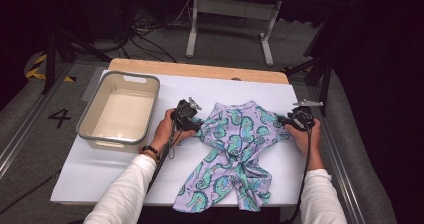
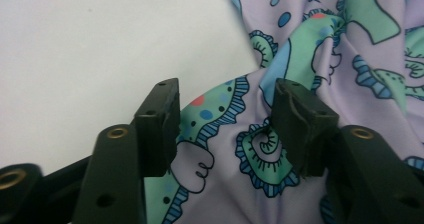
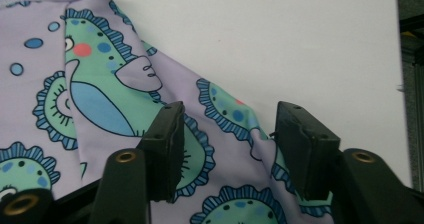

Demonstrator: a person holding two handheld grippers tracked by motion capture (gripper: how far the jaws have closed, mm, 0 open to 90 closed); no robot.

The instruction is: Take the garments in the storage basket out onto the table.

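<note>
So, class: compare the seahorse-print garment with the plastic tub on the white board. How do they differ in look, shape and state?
The garment is soft, rumpled and lilac with green seahorses; the tub is rigid, plain beige with a grey rim. The garment lies flat between both hand-held grippers; the tub stands apart at the left, nothing inside it. Both rest on the white board.

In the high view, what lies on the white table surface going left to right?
Grey bin → left hand-held gripper → seahorse-print garment → right hand-held gripper.
</note>
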